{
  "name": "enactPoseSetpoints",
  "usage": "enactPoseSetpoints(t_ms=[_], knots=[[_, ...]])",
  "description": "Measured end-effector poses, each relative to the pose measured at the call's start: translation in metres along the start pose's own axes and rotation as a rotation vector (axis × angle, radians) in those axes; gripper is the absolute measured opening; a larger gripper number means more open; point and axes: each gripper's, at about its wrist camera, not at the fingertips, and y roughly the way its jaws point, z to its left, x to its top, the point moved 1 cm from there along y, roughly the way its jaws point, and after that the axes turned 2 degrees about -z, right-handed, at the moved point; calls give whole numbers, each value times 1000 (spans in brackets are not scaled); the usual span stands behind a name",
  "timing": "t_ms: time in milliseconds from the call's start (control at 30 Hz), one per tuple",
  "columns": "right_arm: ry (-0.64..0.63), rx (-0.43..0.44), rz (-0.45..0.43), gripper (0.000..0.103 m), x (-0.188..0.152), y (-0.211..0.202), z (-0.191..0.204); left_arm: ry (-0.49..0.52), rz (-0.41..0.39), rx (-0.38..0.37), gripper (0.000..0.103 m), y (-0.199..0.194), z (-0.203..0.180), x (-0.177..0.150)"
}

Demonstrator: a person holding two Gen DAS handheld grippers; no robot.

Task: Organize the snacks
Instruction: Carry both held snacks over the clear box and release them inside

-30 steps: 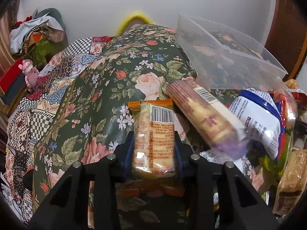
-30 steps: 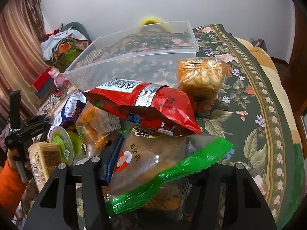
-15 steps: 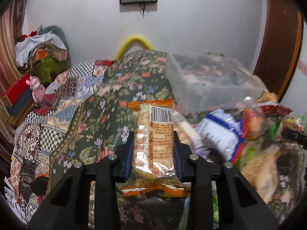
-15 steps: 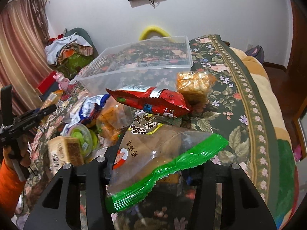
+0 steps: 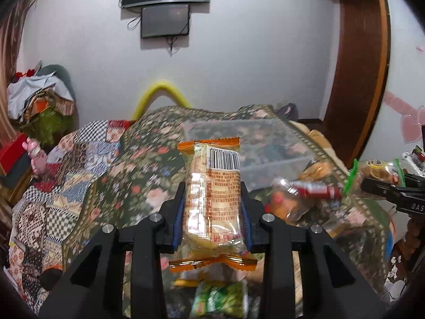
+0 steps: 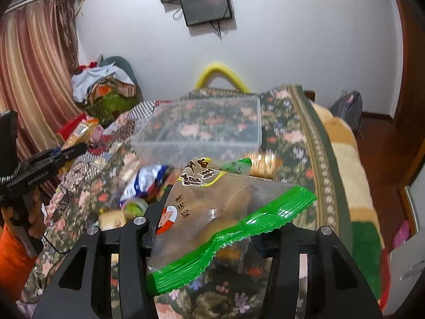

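My left gripper (image 5: 212, 212) is shut on an orange-edged biscuit pack (image 5: 212, 196), held upright above the bed. My right gripper (image 6: 209, 212) is shut on a clear green-edged pastry bag (image 6: 225, 212) and holds it above the snack pile. The clear plastic bin (image 5: 247, 146) stands on the floral bedspread beyond both grippers; it also shows in the right wrist view (image 6: 202, 125). Loose snacks lie in front of the bin: a red packet (image 5: 310, 188), a blue-white pack (image 6: 143, 183), a green-lidded cup (image 6: 134, 204).
The floral bedspread (image 6: 292, 143) covers the bed, with a checkered quilt (image 5: 66, 159) at the left. A clothes pile (image 6: 103, 90) sits by the curtain. A screen (image 5: 164, 21) hangs on the far wall. The left gripper and hand (image 6: 32, 164) show in the right wrist view.
Both grippers have lifted up and back with their packs, so the bin and the snack pile now look lower and farther away. Both grips are unchanged.
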Motion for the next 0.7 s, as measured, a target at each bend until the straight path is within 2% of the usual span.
enactPoseSetpoints(t_ms=[200,400,700], knots=[[-11,-4,-63,46,25,9,4,10,-15,-33,35,16,-17,21],[-37,-6,-90,46,47,28,8,28,11,-30,35,50,-28,38],[-66,-16,-40,46,67,79,4,19,116,-13,35,120,-28,55]])
